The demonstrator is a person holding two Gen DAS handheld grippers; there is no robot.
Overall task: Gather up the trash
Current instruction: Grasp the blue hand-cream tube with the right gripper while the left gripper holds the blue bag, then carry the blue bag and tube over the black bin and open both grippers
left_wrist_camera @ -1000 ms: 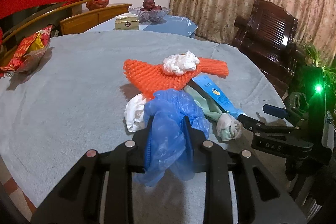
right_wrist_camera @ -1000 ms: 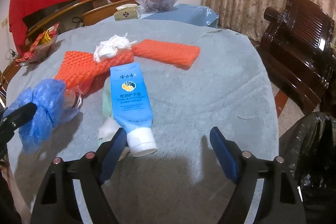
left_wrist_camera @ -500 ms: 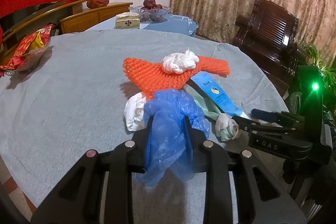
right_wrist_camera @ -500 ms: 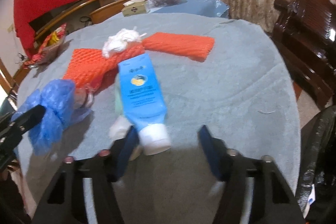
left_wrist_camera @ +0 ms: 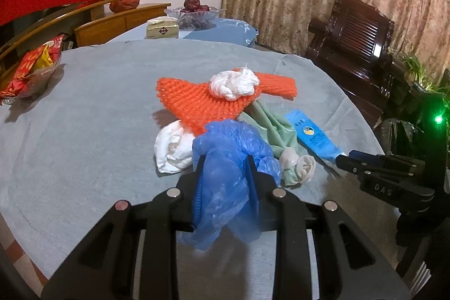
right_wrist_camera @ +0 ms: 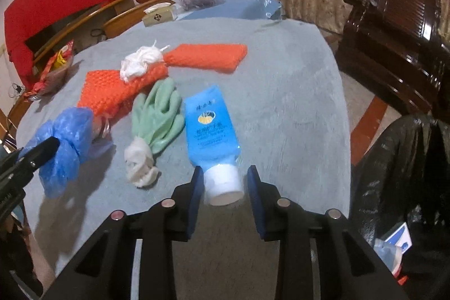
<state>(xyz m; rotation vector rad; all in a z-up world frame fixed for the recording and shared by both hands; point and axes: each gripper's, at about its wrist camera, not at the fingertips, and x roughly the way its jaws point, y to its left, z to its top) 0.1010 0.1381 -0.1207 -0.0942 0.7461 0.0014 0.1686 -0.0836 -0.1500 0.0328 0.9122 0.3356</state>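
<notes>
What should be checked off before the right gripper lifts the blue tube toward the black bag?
1. White cap of the blue tube between the right gripper pads: ok.
2. Pads pressing on the cap: not ok yet; the jaws are closing, the left pad looks on it, a gap shows at the right pad.
3. Tube free of the green glove: ok, they lie side by side, not overlapping.
4. Left gripper shut on the blue plastic bag: ok.
5. Black trash bag within reach at the table's right edge: ok; whether its mouth is open: cannot tell.
</notes>
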